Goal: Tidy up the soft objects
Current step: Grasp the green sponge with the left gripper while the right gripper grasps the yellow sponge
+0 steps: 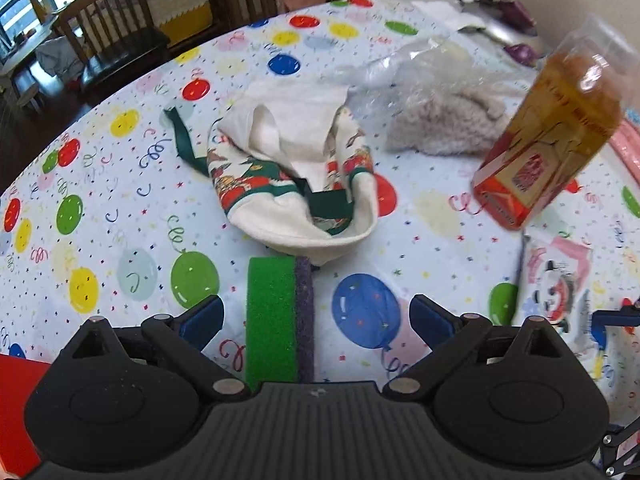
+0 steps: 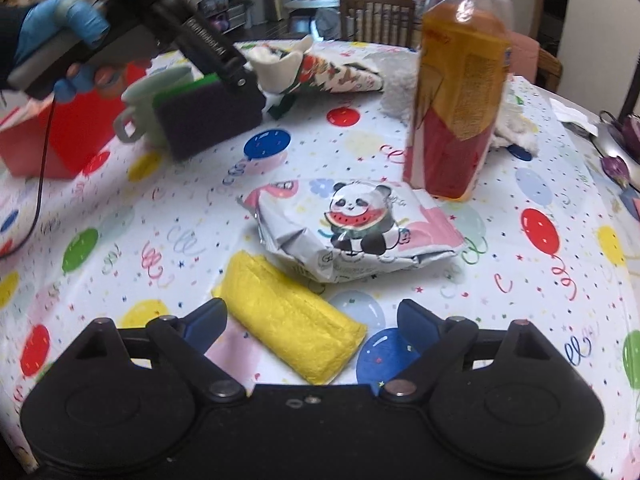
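My left gripper point(image 1: 316, 314) is open, its jaws wide on either side of a green and purple sponge point(image 1: 280, 320) that stands on edge between them, touching neither pad. The right wrist view shows that sponge point(image 2: 208, 116) lifted above the table under the left gripper. A printed white cloth bag point(image 1: 296, 176) lies just beyond it. My right gripper point(image 2: 312, 320) is open over a yellow sponge point(image 2: 292, 316) lying on the tablecloth. A panda-print soft pack point(image 2: 356, 228) lies beyond the yellow sponge.
An orange drink bottle point(image 2: 460, 92) stands behind the panda pack. A red box point(image 2: 68, 136) and a pale green mug point(image 2: 148, 104) are at the left. A fluffy item in clear plastic point(image 1: 440, 120) lies at the back. Chairs point(image 1: 108, 36) ring the balloon tablecloth point(image 1: 120, 200).
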Tool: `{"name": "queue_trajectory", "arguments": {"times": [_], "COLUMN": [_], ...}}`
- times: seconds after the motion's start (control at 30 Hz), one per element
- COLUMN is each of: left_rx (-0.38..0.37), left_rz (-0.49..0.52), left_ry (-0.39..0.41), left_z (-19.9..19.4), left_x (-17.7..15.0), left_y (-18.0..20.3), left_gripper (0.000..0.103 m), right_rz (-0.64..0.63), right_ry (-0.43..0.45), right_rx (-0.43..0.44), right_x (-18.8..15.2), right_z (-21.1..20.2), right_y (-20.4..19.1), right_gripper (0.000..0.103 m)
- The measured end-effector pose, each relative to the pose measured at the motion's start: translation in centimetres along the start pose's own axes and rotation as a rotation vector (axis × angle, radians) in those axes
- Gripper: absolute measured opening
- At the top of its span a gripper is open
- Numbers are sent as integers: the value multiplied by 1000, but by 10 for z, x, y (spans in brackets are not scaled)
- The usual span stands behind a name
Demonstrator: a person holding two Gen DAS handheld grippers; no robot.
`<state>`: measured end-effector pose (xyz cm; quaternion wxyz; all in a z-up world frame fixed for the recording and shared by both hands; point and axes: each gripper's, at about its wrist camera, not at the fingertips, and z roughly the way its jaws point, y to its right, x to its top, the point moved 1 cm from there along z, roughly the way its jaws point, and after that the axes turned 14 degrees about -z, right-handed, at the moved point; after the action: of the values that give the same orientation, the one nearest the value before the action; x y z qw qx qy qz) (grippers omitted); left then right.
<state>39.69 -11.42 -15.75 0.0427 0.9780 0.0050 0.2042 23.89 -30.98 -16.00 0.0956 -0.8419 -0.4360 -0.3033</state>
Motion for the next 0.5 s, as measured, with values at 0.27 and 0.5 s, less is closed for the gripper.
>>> {"name": "queue_trajectory", "arguments": {"times": [0.27,0.5], "left_rx": [38,74], "left_rz": [-36,-12], "left_ry": [-21,-24], "left_z": [11,11], "left_x": [3,1], "left_y": [-3,4], "left_gripper": [81,50], "right_rz": [-79,-123], "right_ry": [-7,-10], "right_rx": [20,35], "right_x": [4,5], "right_z": [9,7], "right_y": [-5,-12], "right_gripper": [80,63]}}
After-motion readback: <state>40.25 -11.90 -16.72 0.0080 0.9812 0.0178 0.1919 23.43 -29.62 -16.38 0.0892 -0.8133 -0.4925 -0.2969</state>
